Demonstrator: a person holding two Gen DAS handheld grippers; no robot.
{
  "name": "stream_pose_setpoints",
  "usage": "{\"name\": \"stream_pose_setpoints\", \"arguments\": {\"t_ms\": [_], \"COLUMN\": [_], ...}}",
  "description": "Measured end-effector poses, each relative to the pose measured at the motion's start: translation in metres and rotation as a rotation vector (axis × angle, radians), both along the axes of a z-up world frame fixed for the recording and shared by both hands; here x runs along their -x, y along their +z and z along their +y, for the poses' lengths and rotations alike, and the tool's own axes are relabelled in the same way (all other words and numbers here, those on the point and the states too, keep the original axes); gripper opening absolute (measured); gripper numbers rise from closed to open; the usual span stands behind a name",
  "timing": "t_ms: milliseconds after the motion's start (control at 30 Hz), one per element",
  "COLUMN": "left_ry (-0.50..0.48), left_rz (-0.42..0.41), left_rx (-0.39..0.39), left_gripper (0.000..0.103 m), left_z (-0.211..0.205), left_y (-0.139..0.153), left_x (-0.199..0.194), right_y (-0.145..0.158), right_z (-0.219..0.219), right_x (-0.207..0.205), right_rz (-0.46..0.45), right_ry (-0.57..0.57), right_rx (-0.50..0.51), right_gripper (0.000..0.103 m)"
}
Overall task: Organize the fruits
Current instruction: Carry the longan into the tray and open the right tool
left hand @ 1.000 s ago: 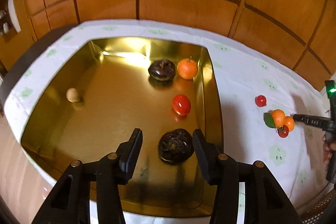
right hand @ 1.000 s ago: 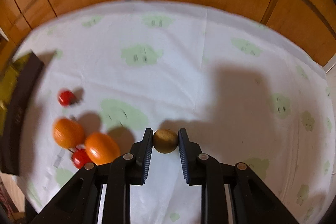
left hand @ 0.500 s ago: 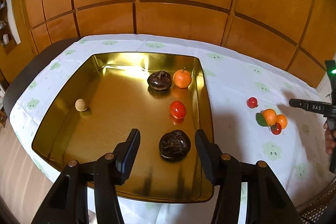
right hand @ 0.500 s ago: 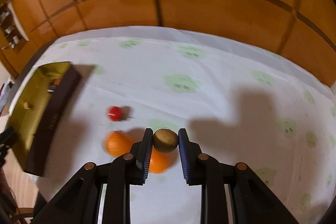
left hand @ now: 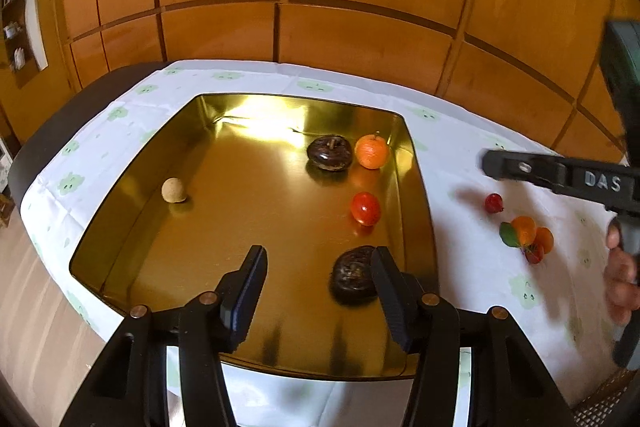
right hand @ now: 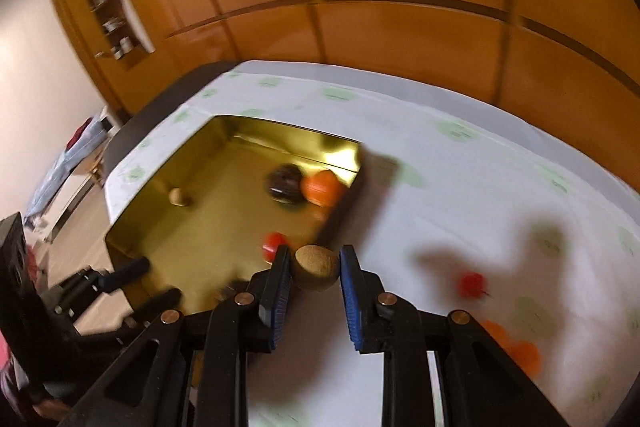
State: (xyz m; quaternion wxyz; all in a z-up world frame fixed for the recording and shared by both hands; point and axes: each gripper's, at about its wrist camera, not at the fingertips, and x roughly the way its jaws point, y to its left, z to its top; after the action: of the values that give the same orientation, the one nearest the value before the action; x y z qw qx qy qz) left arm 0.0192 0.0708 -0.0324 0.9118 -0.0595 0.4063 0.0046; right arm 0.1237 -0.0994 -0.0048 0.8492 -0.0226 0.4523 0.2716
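Right tool (right hand: 315,269) pinched a small brown fruit (right hand: 315,267) over the gold tray's (right hand: 340,215) edge, left tool (left hand: 319,281) spread and empty above the tray, half hiding a dark fruit (left hand: 354,277), right view blurry.

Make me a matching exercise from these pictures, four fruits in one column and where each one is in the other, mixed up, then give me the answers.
Column one:
1. small brown fruit
2. pale round fruit
3. orange with a stem
4. small red fruit

Column two:
A. on the white cloth, outside the tray
B. near the left wall of the gold tray
C. between the pads of the right gripper
D. at the tray's far right corner, beside a dark fruit

Pairs: 1-C, 2-B, 3-D, 4-A
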Motion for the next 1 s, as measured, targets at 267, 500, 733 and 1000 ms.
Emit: {"name": "stream_pose_setpoints", "arguments": {"t_ms": [267, 500, 733, 1000], "left_ry": [0.015, 0.025, 0.021, -0.004], "left_rz": [0.002, 0.001, 0.005, -0.01], "left_rx": [0.028, 0.046, 0.049, 0.03], "left_gripper": [0.055, 0.055, 0.055, 0.055], "left_z": [0.015, 0.021, 0.019, 0.008], "left_y": [-0.004, -0.007, -0.01, -0.002], "left_x": [0.003, 0.002, 0.001, 0.005], "right_y": [-0.022, -0.051, -0.044, -0.023], "right_z": [0.064, 0.075, 0.057, 0.026], "right_x": [-0.026, -0.053, -0.051, -0.033], "right_rz": [0.004, 0.044, 0.055, 0.014], "right_ry": [0.051, 0.019, -0.023, -0.077], "right_rx": [0.116, 0.202, 0.11, 0.038], "right_gripper": [0.025, 0.025, 0.03, 0.03]}}
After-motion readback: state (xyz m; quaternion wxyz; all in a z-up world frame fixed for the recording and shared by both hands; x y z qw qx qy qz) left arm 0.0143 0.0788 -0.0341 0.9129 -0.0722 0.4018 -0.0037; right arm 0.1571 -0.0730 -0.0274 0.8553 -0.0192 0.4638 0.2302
